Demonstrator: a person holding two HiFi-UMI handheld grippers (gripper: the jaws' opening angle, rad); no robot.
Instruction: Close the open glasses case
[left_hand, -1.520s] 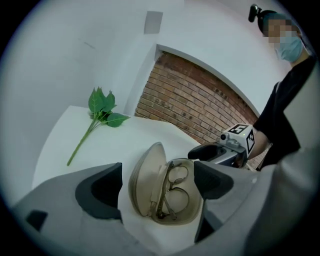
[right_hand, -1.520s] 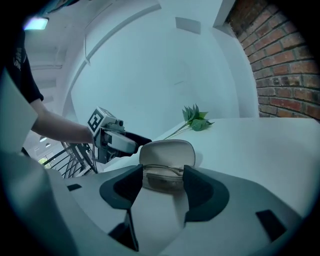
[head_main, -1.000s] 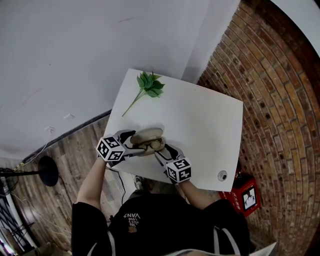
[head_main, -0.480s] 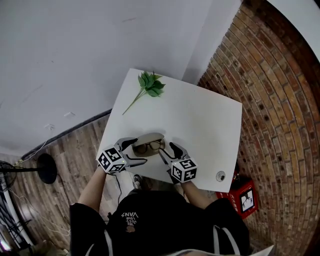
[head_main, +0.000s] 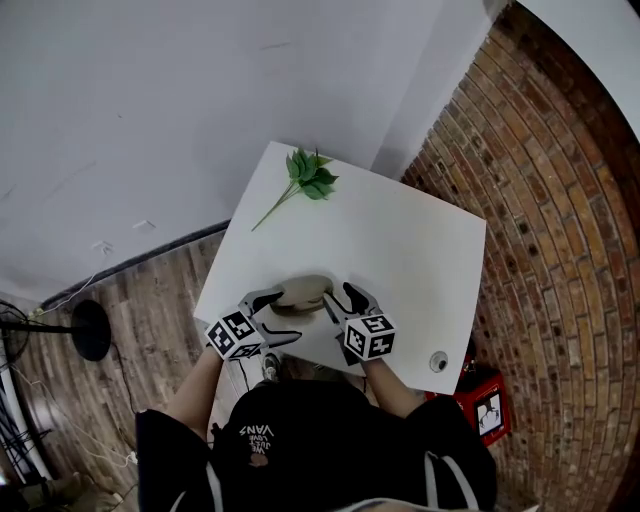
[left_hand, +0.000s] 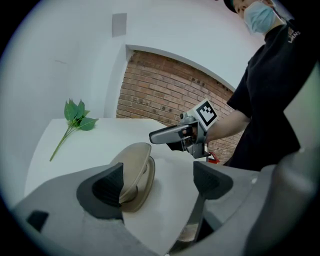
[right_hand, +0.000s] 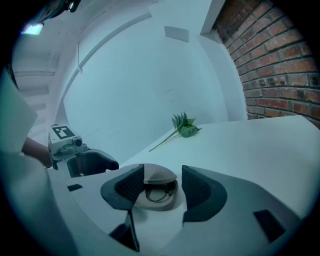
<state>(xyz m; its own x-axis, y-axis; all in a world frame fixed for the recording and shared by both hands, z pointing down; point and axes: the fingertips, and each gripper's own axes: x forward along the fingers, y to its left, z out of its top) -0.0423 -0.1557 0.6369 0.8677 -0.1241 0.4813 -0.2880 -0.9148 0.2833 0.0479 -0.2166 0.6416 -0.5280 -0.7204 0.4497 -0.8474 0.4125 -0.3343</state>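
I see the glasses case (head_main: 303, 292) at the near edge of the counter (head_main: 400, 240), just ahead of the left gripper (left_hand: 157, 182) with its fingers spread, and ungripped between the closing fingers of the right gripper (right_hand: 161, 184).

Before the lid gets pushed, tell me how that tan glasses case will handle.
The glasses case looks like a rigid moulded shell, so it probably won't flex. On the smooth white table it may slide rather than stay put. Its rounded underside could let it rock under an off-centre push.

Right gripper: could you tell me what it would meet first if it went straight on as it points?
Most likely the half-open glasses case: it shows just ahead between the right gripper's closing jaws, ungripped, though depth is unclear.
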